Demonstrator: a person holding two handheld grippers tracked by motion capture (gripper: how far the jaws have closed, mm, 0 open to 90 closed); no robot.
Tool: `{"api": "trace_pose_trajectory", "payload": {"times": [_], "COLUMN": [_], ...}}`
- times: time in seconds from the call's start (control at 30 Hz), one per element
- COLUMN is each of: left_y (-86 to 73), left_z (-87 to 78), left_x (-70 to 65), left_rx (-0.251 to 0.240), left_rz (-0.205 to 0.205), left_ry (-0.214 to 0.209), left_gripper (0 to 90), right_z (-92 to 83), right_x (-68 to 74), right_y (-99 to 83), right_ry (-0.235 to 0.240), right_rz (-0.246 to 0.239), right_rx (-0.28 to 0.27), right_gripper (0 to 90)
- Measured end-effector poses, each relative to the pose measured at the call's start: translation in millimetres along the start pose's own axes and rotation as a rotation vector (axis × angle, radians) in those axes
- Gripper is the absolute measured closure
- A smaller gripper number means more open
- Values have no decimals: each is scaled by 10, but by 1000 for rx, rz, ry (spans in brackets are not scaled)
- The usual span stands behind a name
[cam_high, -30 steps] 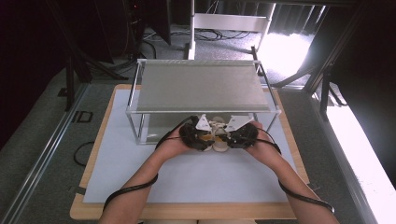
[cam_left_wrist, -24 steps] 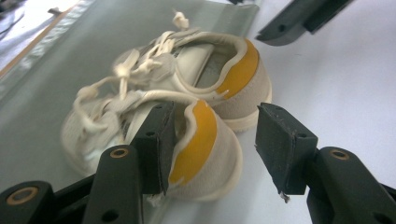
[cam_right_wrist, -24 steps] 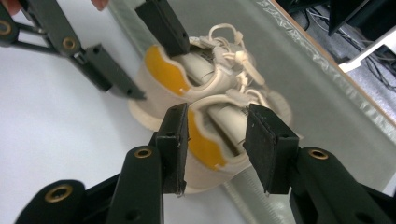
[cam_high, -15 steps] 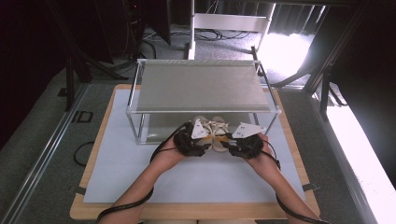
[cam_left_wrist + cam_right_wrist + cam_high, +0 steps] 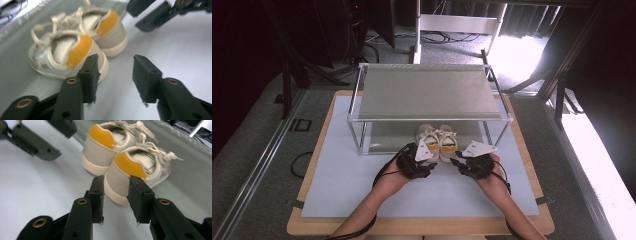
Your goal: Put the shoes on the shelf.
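Under the front edge of the shelf [image 5: 427, 92], the two shoes sit side by side on the mat [image 5: 342, 185], heels toward you, toes tucked beneath. Your left gripper [image 5: 115, 75] is spread and empty, just behind the left shoe [image 5: 65, 53], its inner jaw level with the heel's outer side. Your right gripper [image 5: 115, 195] is also parted and empty, its jaws framing the right shoe [image 5: 136, 171] at the heel without touching, as far as I can judge. If you mean to pull them out, slide each jaw pair squarely over a heel counter before closing, and keep clear of the laces.
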State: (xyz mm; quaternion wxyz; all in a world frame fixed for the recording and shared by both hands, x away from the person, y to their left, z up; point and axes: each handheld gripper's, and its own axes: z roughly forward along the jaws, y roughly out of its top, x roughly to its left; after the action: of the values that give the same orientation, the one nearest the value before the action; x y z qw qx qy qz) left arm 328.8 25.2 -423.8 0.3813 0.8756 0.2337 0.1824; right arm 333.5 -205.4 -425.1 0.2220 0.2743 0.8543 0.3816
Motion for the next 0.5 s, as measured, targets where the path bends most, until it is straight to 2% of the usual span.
{"api": "trace_pose_trajectory", "payload": {"times": [0.07, 0.2, 0.37, 0.43, 0.5], "left_y": [-15, -18, -21, -30, -35], "left_z": [44, 144, 230, 242, 246], "left_x": [15, 30, 86, 113, 121], "left_rx": [5, 12, 13, 5, 2], "left_rz": [-8, -14, -23, -35, -30], "left_ry": [-13, -12, 3, -5, -2], "left_gripper": [594, 592, 593, 595, 595], "right_z": [21, 105, 185, 197, 213], "right_x": [0, -34, -53, -57, -56], "right_y": [-9, -29, -17, -21, -25], "right_ry": [-15, -45, -60, -65, -69], "right_rz": [11, 59, 72, 81, 89], "right_rx": [5, 16, 15, 11, 5], "right_gripper": [652, 646, 663, 664, 658]}}
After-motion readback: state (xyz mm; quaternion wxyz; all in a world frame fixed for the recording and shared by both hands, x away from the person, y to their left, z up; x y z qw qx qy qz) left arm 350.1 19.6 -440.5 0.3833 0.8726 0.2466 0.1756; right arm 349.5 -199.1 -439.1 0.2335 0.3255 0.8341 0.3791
